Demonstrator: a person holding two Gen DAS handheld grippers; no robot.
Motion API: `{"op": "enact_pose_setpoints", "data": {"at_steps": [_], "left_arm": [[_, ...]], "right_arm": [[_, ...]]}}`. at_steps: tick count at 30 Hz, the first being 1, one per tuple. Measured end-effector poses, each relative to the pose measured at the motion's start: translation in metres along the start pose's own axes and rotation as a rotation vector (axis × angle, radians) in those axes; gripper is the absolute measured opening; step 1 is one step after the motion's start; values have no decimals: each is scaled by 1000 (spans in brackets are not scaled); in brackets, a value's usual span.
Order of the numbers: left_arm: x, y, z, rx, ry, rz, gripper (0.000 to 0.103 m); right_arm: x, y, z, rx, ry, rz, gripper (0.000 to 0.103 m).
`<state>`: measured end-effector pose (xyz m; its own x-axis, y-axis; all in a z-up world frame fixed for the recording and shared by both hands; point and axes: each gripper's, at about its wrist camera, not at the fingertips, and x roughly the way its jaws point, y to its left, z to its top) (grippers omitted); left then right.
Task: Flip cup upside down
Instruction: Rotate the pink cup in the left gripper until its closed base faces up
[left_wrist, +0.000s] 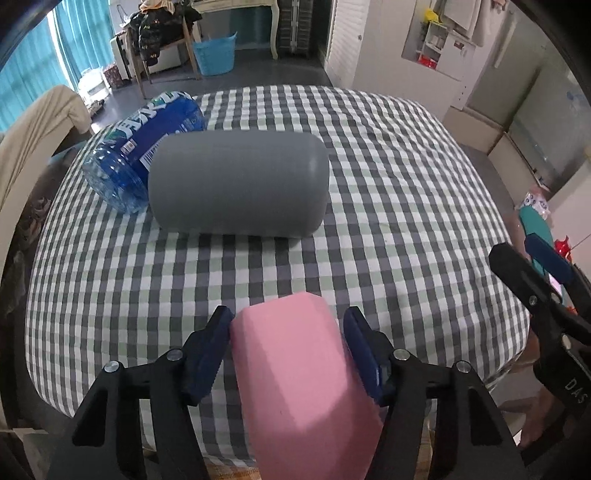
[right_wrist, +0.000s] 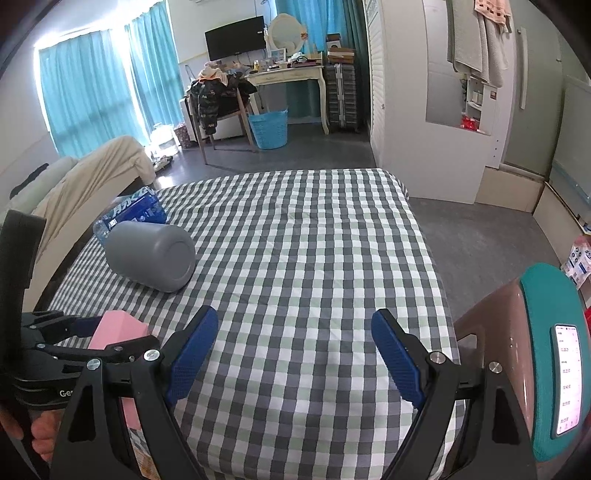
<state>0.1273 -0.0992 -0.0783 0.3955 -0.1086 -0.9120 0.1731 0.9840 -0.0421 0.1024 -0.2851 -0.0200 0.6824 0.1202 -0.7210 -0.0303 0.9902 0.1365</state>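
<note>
Left tool (left_wrist: 286, 354) is seen with its two blue pads (left_wrist: 205, 360) set on either side of a pink cup (left_wrist: 303, 384); the left pad is pressed against the cup's wall, while the right pad appears to touch it, though contact on that side cannot be confirmed from this angle. The cup is held near the worktop's (left_wrist: 406, 221) front edge, with one flat end turned away from the camera, and it is seen again low on the left of the right wrist view (right_wrist: 114, 330). Which end is the mouth cannot be told.

Right tool (right_wrist: 295, 350) is held with its fingers wide apart and nothing between them, above the checked cloth at the front edge, to the right of the left tool.

Toward the far left corner, a grey cup (left_wrist: 238, 184) is laid on its side, its closed bottom faced to the right. Just behind it, touching or nearly so, a blue water bottle (left_wrist: 140, 147) is laid on its side as well.
</note>
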Motion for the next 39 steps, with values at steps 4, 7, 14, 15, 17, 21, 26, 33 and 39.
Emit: {"op": "enact_pose_setpoints", "data": {"at_steps": [4, 7, 14, 15, 17, 21, 26, 33, 39], "left_arm": [[-17, 1, 5, -6, -56, 0, 61], [-28, 1, 10, -6, -105, 34, 61], [-49, -1, 9, 2, -193, 46, 60], [-51, -3, 8, 10, -201, 47, 60], [-54, -5, 3, 21, -214, 48, 60], [-59, -10, -11, 41, -214, 21, 60], [-49, -10, -24, 49, -169, 23, 60], [-63, -7, -13, 52, -200, -27, 61], [-38, -4, 22, 67, -95, 32, 63]], "right_arm": [[-3, 0, 0, 0, -8, -1, 85], [-3, 0, -1, 1, -4, 0, 85], [-6, 2, -2, -1, -5, -2, 85], [-7, 2, -3, -2, -6, -3, 85], [-7, 3, -3, 0, -6, -5, 85], [-9, 3, -3, 0, -12, -7, 85], [-13, 3, -3, 5, -21, -10, 85], [-18, 6, -7, 1, -25, -9, 85], [-15, 5, -9, 8, -15, -10, 85]]}}
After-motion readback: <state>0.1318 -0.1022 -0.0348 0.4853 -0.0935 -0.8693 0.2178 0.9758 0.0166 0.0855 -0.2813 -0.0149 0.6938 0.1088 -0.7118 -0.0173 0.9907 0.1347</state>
